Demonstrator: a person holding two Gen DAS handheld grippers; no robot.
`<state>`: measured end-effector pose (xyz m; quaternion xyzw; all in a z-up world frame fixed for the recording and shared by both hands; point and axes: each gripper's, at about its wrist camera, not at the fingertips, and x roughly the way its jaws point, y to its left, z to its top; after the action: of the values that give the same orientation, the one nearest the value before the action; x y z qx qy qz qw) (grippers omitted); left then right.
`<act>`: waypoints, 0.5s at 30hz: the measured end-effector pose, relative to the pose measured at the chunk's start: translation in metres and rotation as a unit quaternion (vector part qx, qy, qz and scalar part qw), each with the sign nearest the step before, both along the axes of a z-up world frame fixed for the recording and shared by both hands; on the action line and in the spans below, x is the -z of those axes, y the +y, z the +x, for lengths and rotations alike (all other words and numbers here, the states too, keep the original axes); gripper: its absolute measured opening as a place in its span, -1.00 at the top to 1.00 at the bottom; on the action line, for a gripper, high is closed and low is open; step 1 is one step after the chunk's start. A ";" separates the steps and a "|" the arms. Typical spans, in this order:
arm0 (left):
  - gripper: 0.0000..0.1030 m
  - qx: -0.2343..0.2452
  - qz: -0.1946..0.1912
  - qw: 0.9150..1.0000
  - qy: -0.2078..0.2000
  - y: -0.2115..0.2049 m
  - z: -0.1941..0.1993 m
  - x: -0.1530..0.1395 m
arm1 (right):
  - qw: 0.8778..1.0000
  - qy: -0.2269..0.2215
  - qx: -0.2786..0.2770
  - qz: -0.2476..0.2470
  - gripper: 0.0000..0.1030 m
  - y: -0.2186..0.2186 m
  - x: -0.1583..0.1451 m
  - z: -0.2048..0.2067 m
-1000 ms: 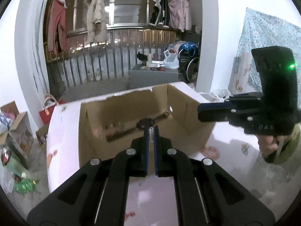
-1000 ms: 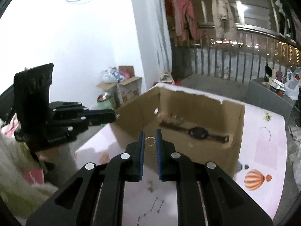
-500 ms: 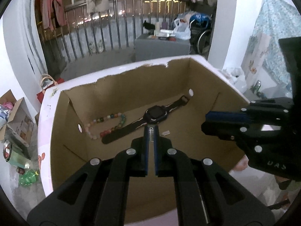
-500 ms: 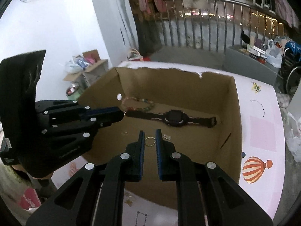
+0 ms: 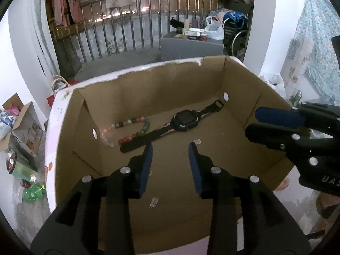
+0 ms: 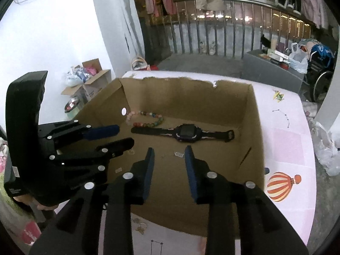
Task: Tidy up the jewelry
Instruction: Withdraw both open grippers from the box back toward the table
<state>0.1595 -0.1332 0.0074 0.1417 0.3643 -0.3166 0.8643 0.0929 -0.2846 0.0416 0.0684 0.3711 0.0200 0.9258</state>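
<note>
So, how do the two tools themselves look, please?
Both the left tool and right tool are black plastic with angular fingers, blue pads inside and round silver screws. The right tool's body carries pale letters, partly cut off. No cables show.

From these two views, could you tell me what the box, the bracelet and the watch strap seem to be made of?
Box: brown corrugated cardboard, matte, with a torn rim. Bracelet: round glossy beads in mixed colours, perhaps stone or glass. Watch strap: black, matte, flexible-looking, likely rubber or silicone.
</note>
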 end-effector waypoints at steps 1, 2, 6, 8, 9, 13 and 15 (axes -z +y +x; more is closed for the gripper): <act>0.26 -0.001 -0.002 1.000 -0.004 0.001 -0.002 -0.003 | 1.000 -0.005 0.004 -0.001 0.32 0.000 -0.003 -0.003; 0.24 -0.003 -0.005 1.000 -0.008 0.003 -0.004 -0.007 | 1.000 -0.008 0.006 -0.001 0.26 -0.001 -0.005 -0.005; 0.16 -0.009 -0.015 1.000 -0.023 0.010 -0.012 -0.020 | 1.000 -0.022 0.019 0.004 0.10 -0.005 -0.014 -0.015; 0.12 -0.013 -0.020 0.999 -0.028 0.015 -0.017 -0.026 | 0.999 -0.029 0.024 0.008 -0.01 -0.007 -0.018 -0.021; 0.08 -0.015 -0.022 0.999 -0.030 0.017 -0.019 -0.029 | 0.999 -0.033 0.027 0.011 -0.03 -0.007 -0.020 -0.023; 0.04 -0.024 -0.032 0.999 -0.034 0.028 -0.030 -0.038 | 0.998 -0.048 0.034 0.014 -0.18 -0.006 -0.027 -0.034; 0.04 -0.026 -0.036 0.998 -0.039 0.033 -0.035 -0.042 | 0.998 -0.056 0.037 0.017 -0.22 -0.005 -0.031 -0.040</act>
<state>0.1245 -0.1006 0.0498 0.1133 0.3228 -0.3008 0.8902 0.0532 -0.2896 0.0726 0.0968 0.3157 -0.0039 0.9439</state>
